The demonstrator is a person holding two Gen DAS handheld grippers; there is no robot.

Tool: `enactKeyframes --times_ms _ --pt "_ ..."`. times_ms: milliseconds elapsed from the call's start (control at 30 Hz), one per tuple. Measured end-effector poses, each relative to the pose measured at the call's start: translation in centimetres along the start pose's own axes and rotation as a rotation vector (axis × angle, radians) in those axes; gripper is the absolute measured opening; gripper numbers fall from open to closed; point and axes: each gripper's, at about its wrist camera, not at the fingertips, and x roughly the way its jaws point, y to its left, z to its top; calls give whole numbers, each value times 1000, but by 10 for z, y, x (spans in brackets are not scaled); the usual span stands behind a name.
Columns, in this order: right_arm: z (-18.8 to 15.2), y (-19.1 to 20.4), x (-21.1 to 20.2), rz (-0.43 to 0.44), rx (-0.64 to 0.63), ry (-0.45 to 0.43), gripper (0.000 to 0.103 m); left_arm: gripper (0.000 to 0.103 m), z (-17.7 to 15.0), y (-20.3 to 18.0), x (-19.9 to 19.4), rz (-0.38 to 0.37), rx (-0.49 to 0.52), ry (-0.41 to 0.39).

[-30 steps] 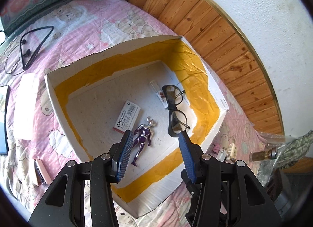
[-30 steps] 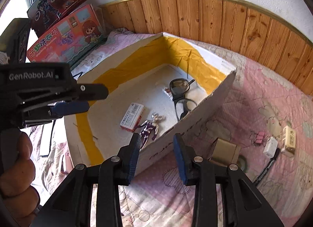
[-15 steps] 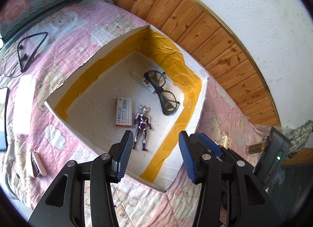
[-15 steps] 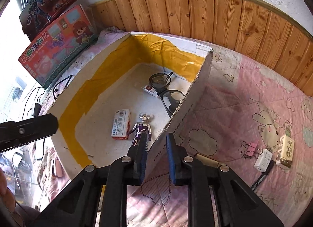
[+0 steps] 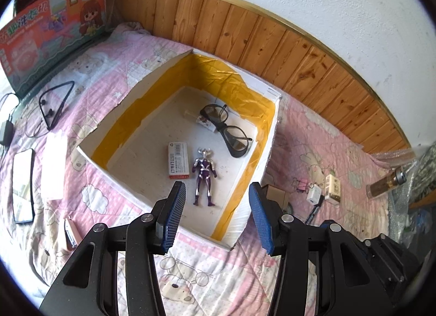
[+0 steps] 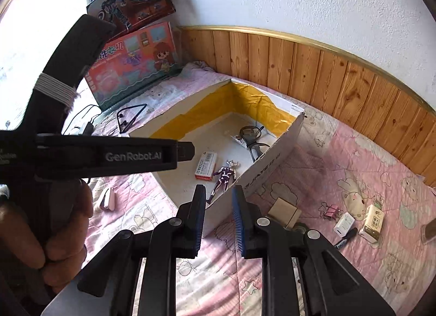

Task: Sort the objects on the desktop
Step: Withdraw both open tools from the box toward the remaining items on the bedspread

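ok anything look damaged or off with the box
Yes. The box is a rough cut-down carton: its left rim is torn and uneven, and the yellow tape lining the inside is wrinkled. The glasses lie on a small packet.

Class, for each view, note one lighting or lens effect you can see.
Left wrist view: fisheye bends the wood paneling into an arc, corners dark. Right wrist view: window at upper left is blown out white; the box shades the quilt.
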Motion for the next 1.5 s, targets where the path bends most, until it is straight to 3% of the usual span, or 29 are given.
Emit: enactKeyframes --times_ms 200,300,400,800,867,1167,1333,1500 --pt "-4 4 -27 42 20 -46 23 51 -13 -13 -14 58 71 -67" --pt "-11 -1 -38 45 49 -61 31 51 -18 -19 -18 45 91 -74" --pt "-20 -11 -48 40 78 -70 32 51 -25 -29 -18 23 113 -73" --pt "-52 -104 -75 -108 273 -100 36 51 -60 -98 18 -77 302 17" --pt "-60 -123 -70 -144 306 -78 43 51 -63 -107 31 -76 320 43" --pt "-103 -204 2 -108 563 109 43 51 -61 -128 104 -52 343 167" --pt "-115 -224 49 -123 614 197 44 51 -58 -126 134 -36 335 201" --pt "-123 -237 86 -164 615 254 44 52 -52 -123 154 -75 292 233"
